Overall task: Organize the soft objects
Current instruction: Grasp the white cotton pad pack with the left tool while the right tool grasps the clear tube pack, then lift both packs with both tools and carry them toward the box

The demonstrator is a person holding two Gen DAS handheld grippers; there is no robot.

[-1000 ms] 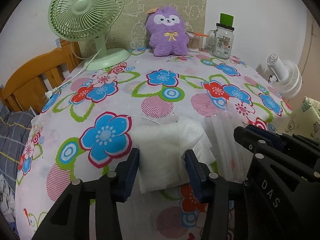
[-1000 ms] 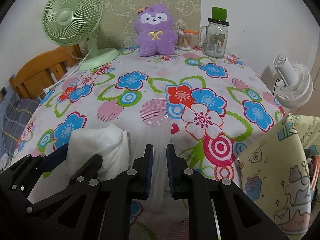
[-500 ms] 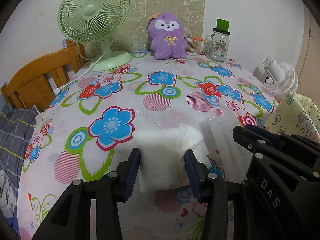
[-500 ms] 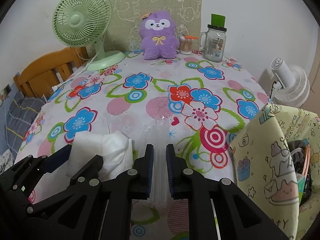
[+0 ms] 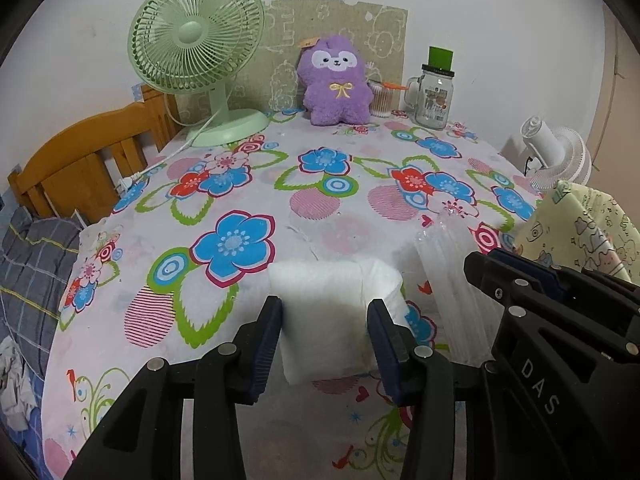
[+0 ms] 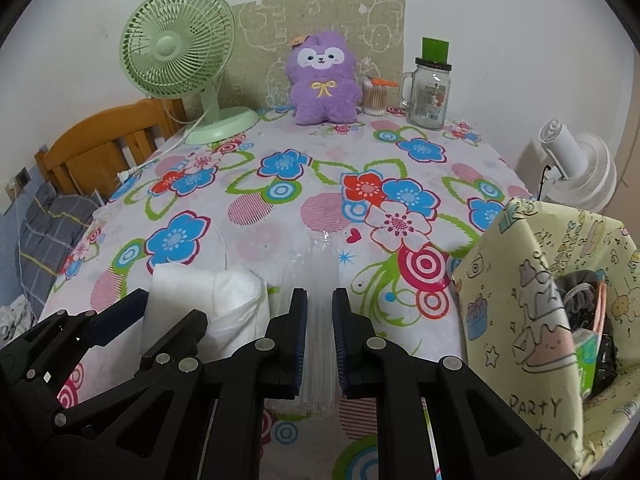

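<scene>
My left gripper is closing, its blue pads pinching the white folded soft pad from both sides above the flowered tablecloth, while just at its 3 o'clock my right gripper is pressed tight on the clear plastic wrapper that trails from the pad. From the right wrist view the yellow cartoon-print bag stands open at 3 o'clock beside the table edge, and far across the cloth the purple plush sits at 12 o'clock, the green fan at 11 o'clock and the glass jar at 1 o'clock
</scene>
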